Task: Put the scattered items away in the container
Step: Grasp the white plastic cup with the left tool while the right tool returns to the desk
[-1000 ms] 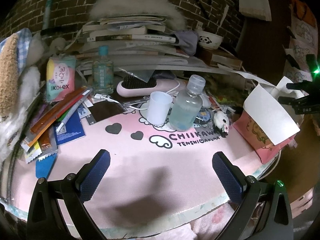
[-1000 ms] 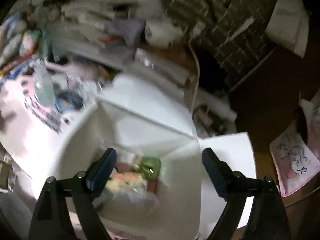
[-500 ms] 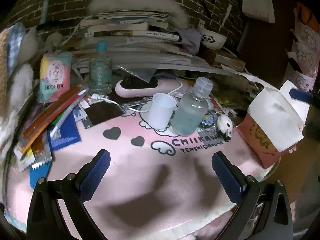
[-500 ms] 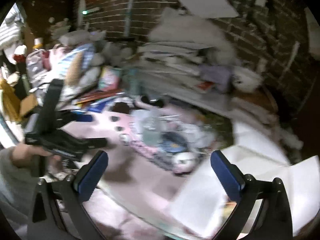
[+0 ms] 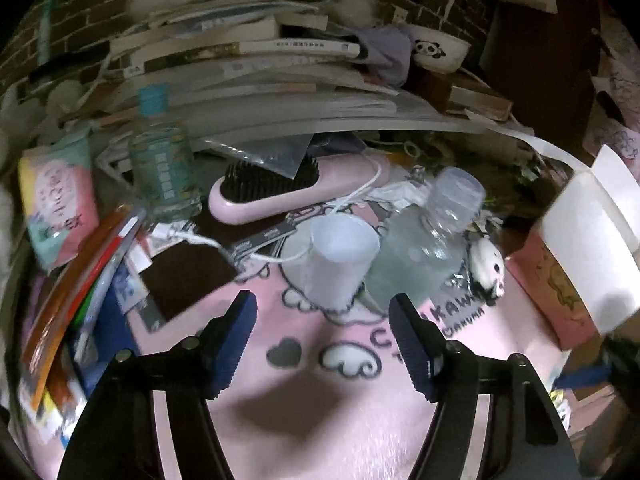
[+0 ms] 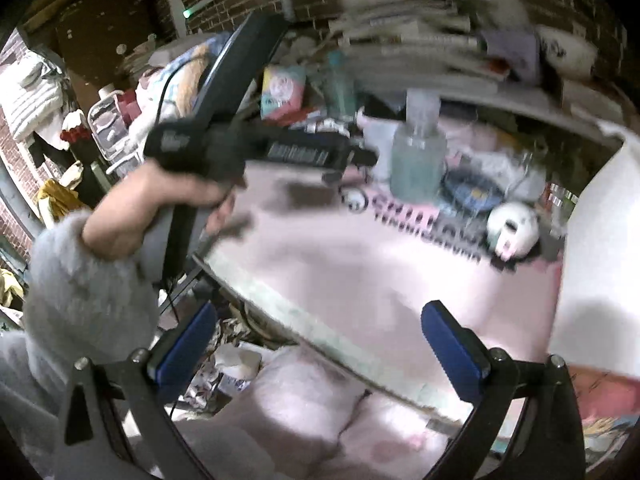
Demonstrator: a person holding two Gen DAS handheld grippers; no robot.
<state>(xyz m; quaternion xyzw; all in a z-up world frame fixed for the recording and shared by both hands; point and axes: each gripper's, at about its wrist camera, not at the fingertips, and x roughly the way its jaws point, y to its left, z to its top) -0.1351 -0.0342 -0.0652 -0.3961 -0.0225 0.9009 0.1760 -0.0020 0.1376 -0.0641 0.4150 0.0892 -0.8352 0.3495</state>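
My left gripper (image 5: 322,320) is open just above the pink mat (image 5: 320,400), its fingers framing a white plastic cup (image 5: 332,256) that stands a short way ahead. A clear bottle (image 5: 424,240) leans against the cup's right side, and a small panda toy (image 5: 488,268) lies beyond it. The container, a pink box with white flaps (image 5: 560,280), stands at the right edge. My right gripper (image 6: 320,344) is open and empty over the table's front edge. Its blurred view shows the left gripper (image 6: 360,156) in a hand, the bottle (image 6: 416,160), the panda toy (image 6: 512,228) and a box flap (image 6: 600,240).
A pink hairbrush (image 5: 288,188), a green bottle (image 5: 164,168), a Kotex pack (image 5: 56,200) and packets with pens (image 5: 80,280) crowd the left and back. Stacked books (image 5: 240,52) and a panda bowl (image 5: 436,52) rise behind. A white cable (image 5: 192,236) trails past the cup.
My left gripper moved forward toward the cup and bottle, and its fingers narrowed. My right gripper swung left from above the box's inside to the table's front edge.
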